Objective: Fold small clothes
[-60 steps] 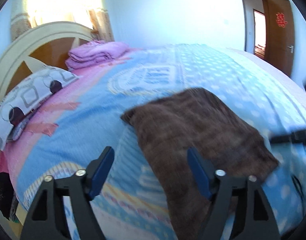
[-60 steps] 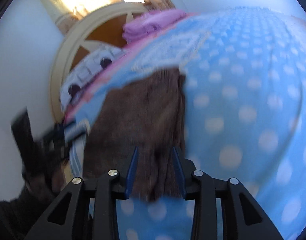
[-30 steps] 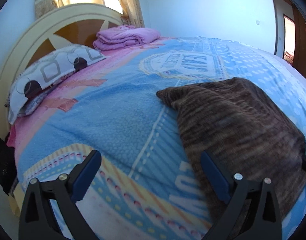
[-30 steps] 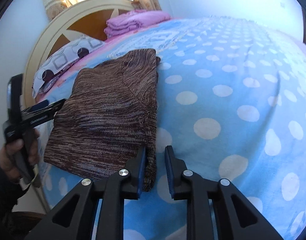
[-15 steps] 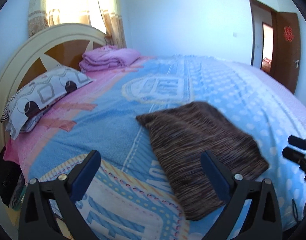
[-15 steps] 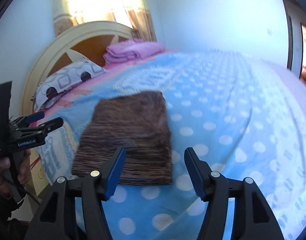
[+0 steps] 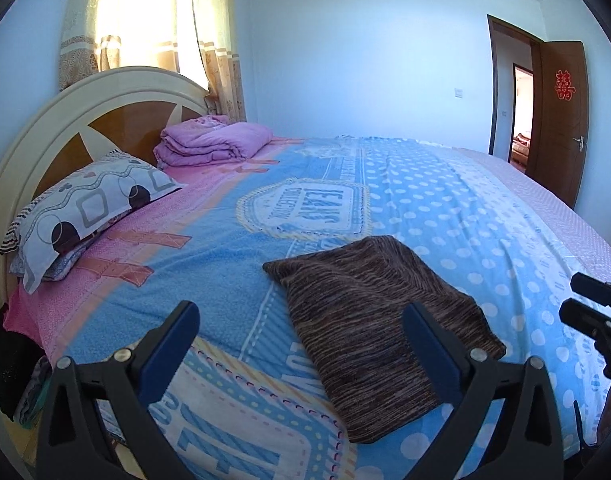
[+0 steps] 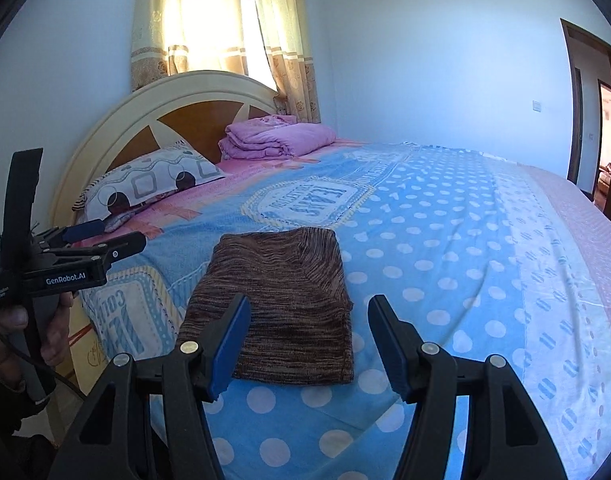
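Note:
A brown knitted garment (image 7: 369,320) lies folded into a flat rectangle on the blue bed cover near the front edge; it also shows in the right wrist view (image 8: 281,304). My left gripper (image 7: 301,332) is open and empty, held back above the bed's edge. It shows at the left of the right wrist view (image 8: 101,236). My right gripper (image 8: 309,336) is open and empty, held back in front of the garment's near edge. It shows at the right edge of the left wrist view (image 7: 585,300).
The bed cover (image 7: 445,208) is blue with white dots and a pink strip. A patterned pillow (image 7: 89,204) and a folded purple blanket (image 7: 213,140) lie by the headboard (image 7: 85,120). A door (image 7: 561,120) stands open at the far right.
My right gripper let go of the garment's edge and opened. Both grippers drew back and rose away from the bed, leaving the garment folded flat.

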`<act>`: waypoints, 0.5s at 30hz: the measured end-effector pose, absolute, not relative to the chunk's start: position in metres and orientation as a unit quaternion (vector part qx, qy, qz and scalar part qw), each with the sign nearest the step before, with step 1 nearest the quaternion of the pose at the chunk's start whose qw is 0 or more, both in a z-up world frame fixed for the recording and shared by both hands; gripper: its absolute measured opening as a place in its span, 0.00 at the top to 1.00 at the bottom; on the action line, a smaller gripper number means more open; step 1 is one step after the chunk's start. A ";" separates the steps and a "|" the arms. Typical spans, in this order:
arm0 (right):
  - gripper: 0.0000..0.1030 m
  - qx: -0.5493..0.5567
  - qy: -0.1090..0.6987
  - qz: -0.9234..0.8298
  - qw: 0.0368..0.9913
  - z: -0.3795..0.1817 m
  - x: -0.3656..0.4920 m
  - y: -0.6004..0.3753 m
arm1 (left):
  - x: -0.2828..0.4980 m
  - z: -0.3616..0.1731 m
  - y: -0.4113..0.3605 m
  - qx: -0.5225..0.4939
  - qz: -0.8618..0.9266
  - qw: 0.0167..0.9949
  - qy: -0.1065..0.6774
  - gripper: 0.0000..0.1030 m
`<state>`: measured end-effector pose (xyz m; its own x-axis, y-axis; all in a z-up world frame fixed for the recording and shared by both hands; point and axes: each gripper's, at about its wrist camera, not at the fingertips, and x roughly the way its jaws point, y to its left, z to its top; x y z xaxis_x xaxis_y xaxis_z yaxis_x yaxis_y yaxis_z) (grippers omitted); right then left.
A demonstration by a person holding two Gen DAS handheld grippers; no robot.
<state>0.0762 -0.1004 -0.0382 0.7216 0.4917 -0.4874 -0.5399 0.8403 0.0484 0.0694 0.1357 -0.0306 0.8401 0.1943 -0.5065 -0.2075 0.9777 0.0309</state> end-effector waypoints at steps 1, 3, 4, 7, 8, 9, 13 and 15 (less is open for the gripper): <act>0.40 -0.049 0.247 0.278 0.927 -0.038 0.076 -0.100 | 0.068 -0.030 0.135 -0.013 0.105 0.959 0.263 0.00; 0.40 -0.050 0.246 0.278 0.927 -0.037 0.076 -0.100 | 0.068 -0.031 0.136 -0.013 0.104 0.959 0.264 0.00; 0.40 -0.050 0.245 0.278 0.927 -0.037 0.075 -0.100 | 0.068 -0.031 0.136 -0.013 0.103 0.959 0.265 0.00; 0.40 -0.051 0.247 0.279 0.927 -0.038 0.073 -0.100 | 0.068 -0.031 0.136 -0.013 0.102 0.959 0.266 0.00; 0.40 -0.052 0.247 0.279 0.927 -0.038 0.073 -0.099 | 0.069 -0.031 0.136 -0.013 0.102 0.958 0.266 0.00; 0.40 -0.053 0.247 0.279 0.927 -0.038 0.072 -0.098 | 0.068 -0.032 0.136 -0.012 0.103 0.958 0.266 0.00; 0.40 -0.052 0.244 0.279 0.927 -0.037 0.070 -0.098 | 0.069 -0.032 0.136 -0.012 0.102 0.958 0.266 0.00; 0.40 -0.052 0.243 0.278 0.928 -0.037 0.070 -0.098 | 0.068 -0.032 0.137 -0.013 0.101 0.958 0.267 0.00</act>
<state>0.0701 -0.0980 -0.0366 0.7270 0.4910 -0.4800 -0.5414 0.8399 0.0392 0.0683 0.1365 -0.0318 0.8369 0.1872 -0.5144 -0.2015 0.9791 0.0285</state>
